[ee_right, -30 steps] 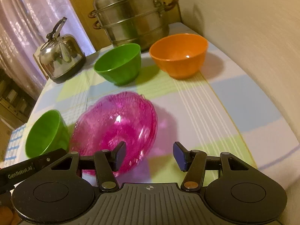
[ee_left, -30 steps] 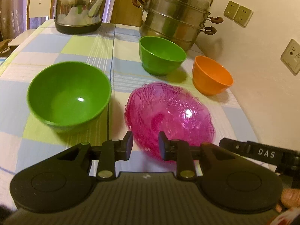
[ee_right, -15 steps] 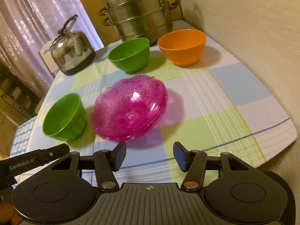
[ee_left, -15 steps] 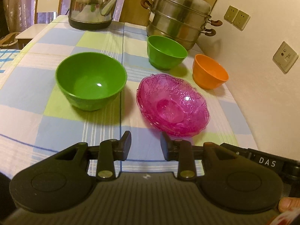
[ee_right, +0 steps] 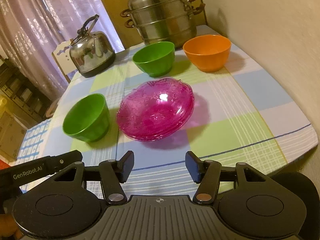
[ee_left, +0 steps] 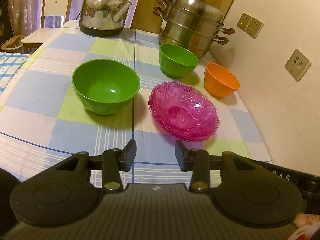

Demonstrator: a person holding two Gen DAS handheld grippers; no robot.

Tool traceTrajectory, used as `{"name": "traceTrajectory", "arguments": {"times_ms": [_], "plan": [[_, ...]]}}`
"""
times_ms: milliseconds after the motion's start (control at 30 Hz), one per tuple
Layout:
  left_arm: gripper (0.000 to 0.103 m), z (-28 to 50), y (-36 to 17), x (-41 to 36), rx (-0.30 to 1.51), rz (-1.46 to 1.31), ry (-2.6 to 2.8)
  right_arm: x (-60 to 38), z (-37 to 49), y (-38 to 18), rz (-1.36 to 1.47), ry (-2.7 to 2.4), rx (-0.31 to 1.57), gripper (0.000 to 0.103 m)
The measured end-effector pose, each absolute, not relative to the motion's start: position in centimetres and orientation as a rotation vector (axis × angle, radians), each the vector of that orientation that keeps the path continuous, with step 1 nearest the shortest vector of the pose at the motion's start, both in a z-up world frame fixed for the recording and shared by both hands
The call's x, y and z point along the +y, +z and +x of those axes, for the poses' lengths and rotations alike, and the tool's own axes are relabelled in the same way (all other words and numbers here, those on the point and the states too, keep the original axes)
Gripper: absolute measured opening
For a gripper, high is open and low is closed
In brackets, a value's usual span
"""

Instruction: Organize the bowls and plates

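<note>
A stack of pink glass bowls [ee_left: 184,110] sits on the checked tablecloth [ee_left: 50,104], also in the right wrist view [ee_right: 156,110]. A large green bowl [ee_left: 106,90] stands left of it [ee_right: 88,118]. A smaller green bowl [ee_left: 178,60] and an orange bowl [ee_left: 221,80] stand behind, also in the right wrist view [ee_right: 154,58] [ee_right: 208,52]. My left gripper [ee_left: 155,155] is open and empty, near the table's front edge. My right gripper [ee_right: 159,166] is open and empty, short of the pink stack.
A steel kettle [ee_left: 104,16] and a stacked steel steamer pot [ee_left: 192,22] stand at the back of the table. A wall [ee_left: 280,80] with sockets runs along the right. A chair [ee_left: 56,2] stands behind the table on the left.
Both grippers have drawn back from the pink stack toward the table's front edge. The left gripper's fingers have opened wider. The pink stack now lies still and level on the cloth.
</note>
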State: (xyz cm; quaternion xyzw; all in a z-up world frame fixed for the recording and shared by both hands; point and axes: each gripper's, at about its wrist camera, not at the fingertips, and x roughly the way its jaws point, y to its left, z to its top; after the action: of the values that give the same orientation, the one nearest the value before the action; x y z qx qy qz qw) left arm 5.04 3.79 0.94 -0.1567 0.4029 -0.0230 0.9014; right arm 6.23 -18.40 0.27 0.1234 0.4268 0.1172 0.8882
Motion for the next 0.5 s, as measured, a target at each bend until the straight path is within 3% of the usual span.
{"name": "traceTrajectory", "arguments": {"times_ms": [500], "plan": [[0.040, 4.42, 1.25, 4.05, 0.823, -0.327, -0.036, -18.32, 5.74, 0.59, 0.263, 0.244, 0.877, 0.059]]}}
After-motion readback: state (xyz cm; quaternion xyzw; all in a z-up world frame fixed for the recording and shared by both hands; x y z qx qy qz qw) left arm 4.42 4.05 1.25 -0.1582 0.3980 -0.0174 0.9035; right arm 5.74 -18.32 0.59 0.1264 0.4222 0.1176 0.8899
